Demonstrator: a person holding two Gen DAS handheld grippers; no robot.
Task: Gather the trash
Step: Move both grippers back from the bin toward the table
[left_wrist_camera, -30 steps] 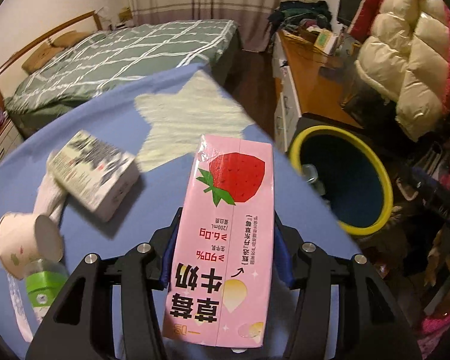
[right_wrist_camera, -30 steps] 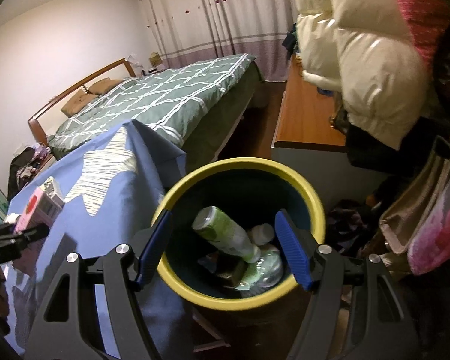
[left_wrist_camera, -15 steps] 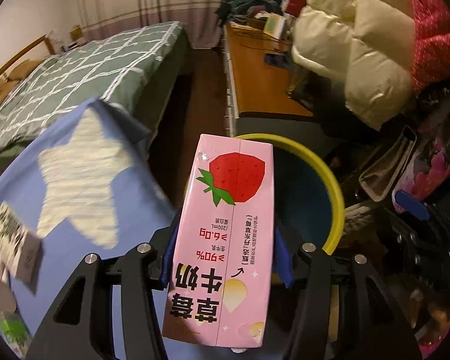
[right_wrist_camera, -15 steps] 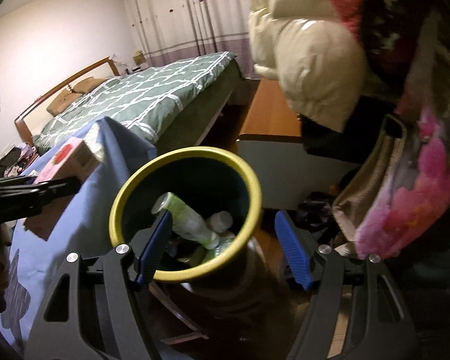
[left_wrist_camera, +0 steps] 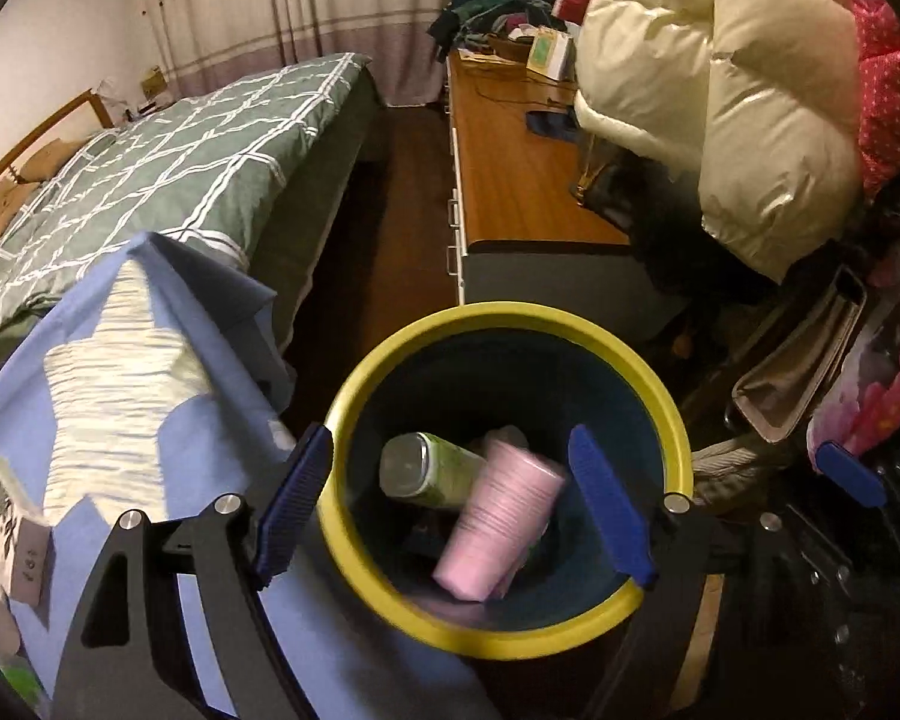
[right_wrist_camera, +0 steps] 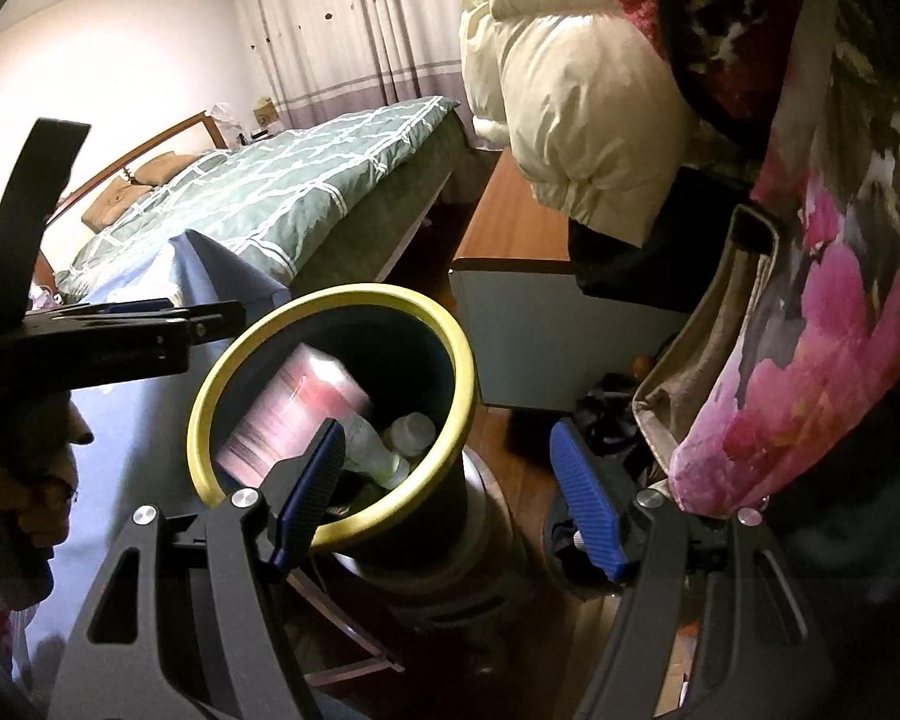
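Note:
The pink strawberry milk carton is a blur inside the yellow-rimmed bin, free of any grip and lying over a green bottle. My left gripper hangs above the bin mouth with its jaws opening and nothing between the blue pads. In the right wrist view the same carton shows tilted within the bin, beside a bottle. My right gripper is open and empty, low by the bin's right side. The left gripper reaches in from the left there.
A blue cloth with a pale star covers the table left of the bin; a printed box lies on it. A bed, a wooden desk, a puffy cream jacket and a beige bag crowd around.
The left gripper swung from the table to above the bin, then its jaws parted and the pink carton dropped in. The right gripper drifted toward the bin's right side.

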